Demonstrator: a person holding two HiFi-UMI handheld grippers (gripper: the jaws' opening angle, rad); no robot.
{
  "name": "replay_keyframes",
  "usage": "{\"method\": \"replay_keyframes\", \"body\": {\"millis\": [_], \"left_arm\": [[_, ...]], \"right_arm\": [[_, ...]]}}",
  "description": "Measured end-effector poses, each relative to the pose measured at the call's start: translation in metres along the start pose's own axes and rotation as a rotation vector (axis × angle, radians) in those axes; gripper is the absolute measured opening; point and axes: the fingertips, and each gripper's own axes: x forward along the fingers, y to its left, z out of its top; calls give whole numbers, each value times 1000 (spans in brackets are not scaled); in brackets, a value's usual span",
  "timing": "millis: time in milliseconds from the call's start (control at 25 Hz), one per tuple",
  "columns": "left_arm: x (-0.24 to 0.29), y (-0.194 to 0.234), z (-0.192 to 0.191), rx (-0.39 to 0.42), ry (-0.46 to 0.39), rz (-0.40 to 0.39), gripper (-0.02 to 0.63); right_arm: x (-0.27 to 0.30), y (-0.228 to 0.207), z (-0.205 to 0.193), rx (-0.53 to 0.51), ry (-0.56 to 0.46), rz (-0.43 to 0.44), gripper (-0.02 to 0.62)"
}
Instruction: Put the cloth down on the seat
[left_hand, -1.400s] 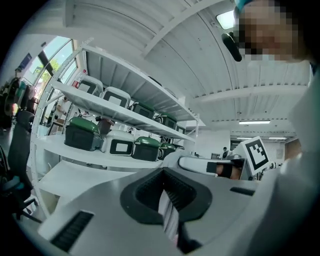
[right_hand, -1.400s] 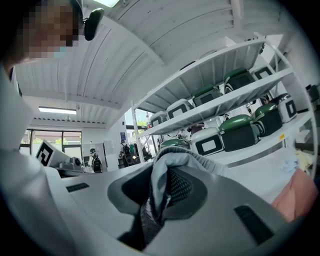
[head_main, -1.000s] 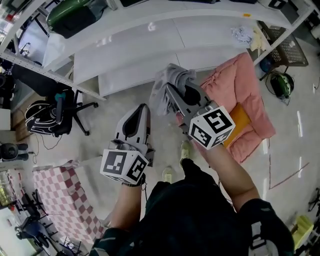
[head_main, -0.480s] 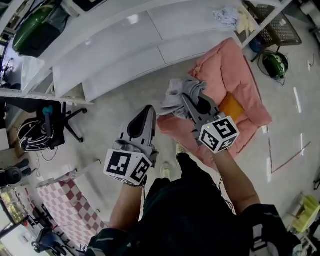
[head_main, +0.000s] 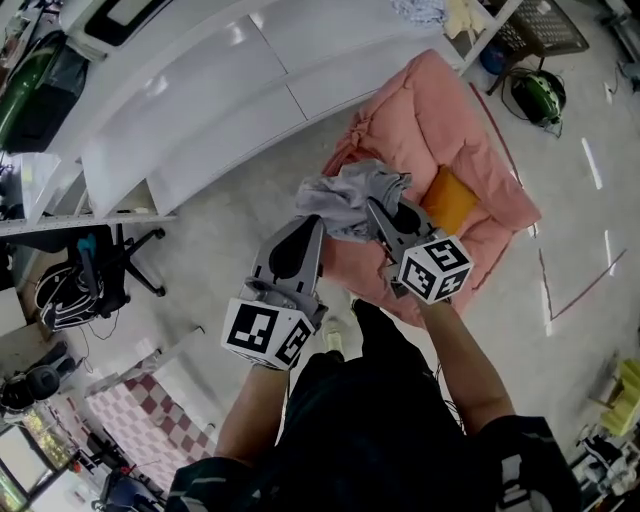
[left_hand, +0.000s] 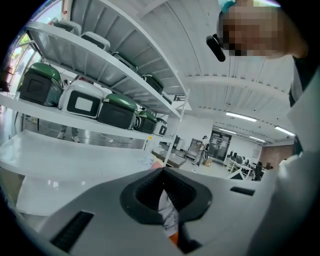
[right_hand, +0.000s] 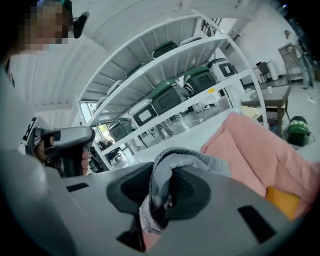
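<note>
**Item: grey cloth, carried in the right jaws at the seat's edge**

We list one cloth (head_main: 345, 192): grey, soft and crumpled into loose folds, with paler, almost white patches on its left side. In the right gripper view its weave looks ribbed, like a knit, and one thick fold arches up and over the jaws.

Location: in the head view it sits bunched at the tip of the right gripper (head_main: 372, 205), over the near left edge of the seat (head_main: 430, 120). We cannot tell whether it touches the seat. The seat is a pink quilted cushion on the floor, with an orange patch (head_main: 450, 200) just beside the gripper.

Right jaws: closed on the cloth, pads pressing a wad of it. They have just been opening slightly.

Left gripper (head_main: 314, 222): jaws drawn together tip to tip, nothing clamped. It sits just beside the cloth's hanging left edge.

Surroundings: a white shelf unit (head_main: 200, 110) beyond the seat.
</note>
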Motion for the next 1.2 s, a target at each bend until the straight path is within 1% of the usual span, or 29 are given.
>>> {"method": "replay_keyframes", "body": {"millis": [200, 400, 720, 960, 1120, 1200], "left_arm": [[10, -2, -18, -4, 31, -4, 6], [9, -1, -31, -11, 51, -8, 6], [-1, 0, -42, -19, 65, -19, 6], [-11, -8, -48, -14, 71, -39, 6], [-20, -12, -50, -14, 71, -40, 6], [-25, -14, -51, -15, 72, -37, 6]], "right_arm": [[1, -24, -39, 54, 89, -37, 88], [-2, -36, -79, 108, 188, -60, 140], [-22, -47, -123, 105, 329, -146, 160], [-45, -45, -136, 111, 346, -190, 160], [-57, -37, -128, 89, 308, -203, 158], [-62, -28, -119, 68, 280, -200, 147]]}}
